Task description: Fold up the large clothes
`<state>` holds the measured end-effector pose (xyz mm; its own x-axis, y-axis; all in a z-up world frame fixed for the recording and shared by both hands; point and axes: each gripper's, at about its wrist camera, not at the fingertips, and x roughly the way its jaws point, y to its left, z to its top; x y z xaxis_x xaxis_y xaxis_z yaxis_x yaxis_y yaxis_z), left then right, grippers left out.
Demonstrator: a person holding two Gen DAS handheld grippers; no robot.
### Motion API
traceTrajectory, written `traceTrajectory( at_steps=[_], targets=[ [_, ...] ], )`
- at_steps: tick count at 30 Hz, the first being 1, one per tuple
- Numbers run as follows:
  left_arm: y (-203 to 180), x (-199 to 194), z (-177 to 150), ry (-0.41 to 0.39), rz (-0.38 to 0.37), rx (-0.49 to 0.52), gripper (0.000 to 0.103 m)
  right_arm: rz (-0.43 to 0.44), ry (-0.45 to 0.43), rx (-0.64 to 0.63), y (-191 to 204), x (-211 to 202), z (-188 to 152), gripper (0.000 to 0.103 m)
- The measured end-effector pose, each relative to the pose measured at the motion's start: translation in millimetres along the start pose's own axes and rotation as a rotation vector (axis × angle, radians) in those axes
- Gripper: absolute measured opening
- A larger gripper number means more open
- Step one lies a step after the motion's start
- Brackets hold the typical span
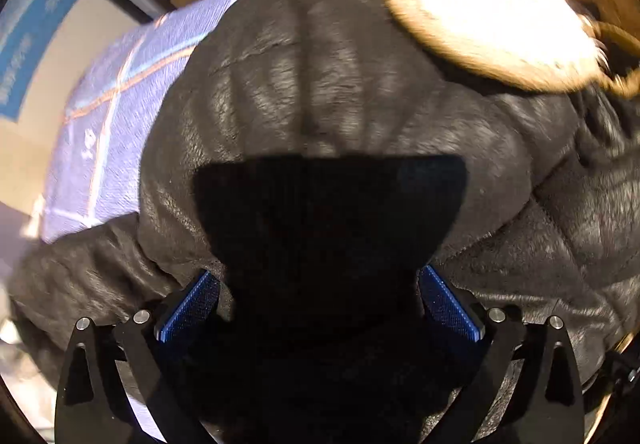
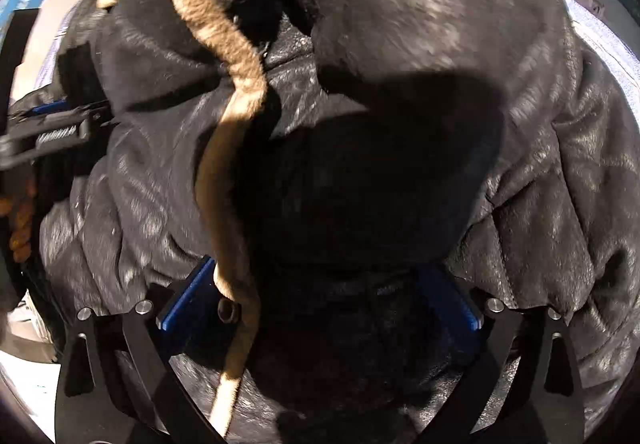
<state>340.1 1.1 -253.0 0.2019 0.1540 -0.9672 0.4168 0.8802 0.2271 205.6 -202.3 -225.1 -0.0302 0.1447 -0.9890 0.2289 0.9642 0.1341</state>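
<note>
A black quilted jacket (image 1: pixel 320 91) fills almost the whole of both wrist views, puffed up in thick folds and lying on a lilac checked sheet (image 1: pixel 116 111) that shows past its left edge. The left gripper (image 1: pixel 320 300) has its blue pads (image 1: pixel 188 308) spread wide, with a dark mass of jacket bulging between them; whether the pads actually pinch the cloth I cannot tell, as that part sits in deep shadow. The right gripper (image 2: pixel 320 304) looks much the same: its fingers stand apart, dark fabric lies between them, and its hold cannot be made out. A tan fur trim (image 2: pixel 224 55) snakes down over the jacket and passes just beside the right gripper's left pad (image 2: pixel 188 296), near a small snap button (image 2: pixel 228 311). In the left view the fur (image 1: pixel 488 11) glares bright at the upper right. The left gripper also shows at the left edge of the right view, touching the jacket.
</note>
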Motion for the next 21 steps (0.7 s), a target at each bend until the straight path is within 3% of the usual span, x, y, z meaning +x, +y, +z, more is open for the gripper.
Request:
traceTrajectory(
  at_steps=[3, 7, 11, 15, 18, 21],
  targets=[
    [10, -29, -18, -0.058, -0.006, -0.056, 0.095, -0.074, -0.052, -0.02, 11, -24, -12, 0.097],
    [25, -84, -73, -0.158, -0.098, -0.127, 0.095, 0.007, -0.122, -0.002, 11, -61, -59, 0.097],
    [18, -116, -141, -0.16, -0.098, -0.067, 0.095, 0.058, -0.134, 0.075, -9, -86, -128, 0.097],
    [0, -135, -198, -0.135, -0.116, 0.008, 0.095, 0.048, -0.144, 0.193, -46, -114, -202, 0.097],
    [-16, -138, -223, -0.105, -0.11, 0.055, 0.095, 0.0, -0.248, 0.329, -88, -156, -262, 0.097],
    [-26, -140, -226, -0.099, -0.12, 0.062, 0.095, -0.047, -0.354, 0.505, -132, -189, -318, 0.097]
  ],
)
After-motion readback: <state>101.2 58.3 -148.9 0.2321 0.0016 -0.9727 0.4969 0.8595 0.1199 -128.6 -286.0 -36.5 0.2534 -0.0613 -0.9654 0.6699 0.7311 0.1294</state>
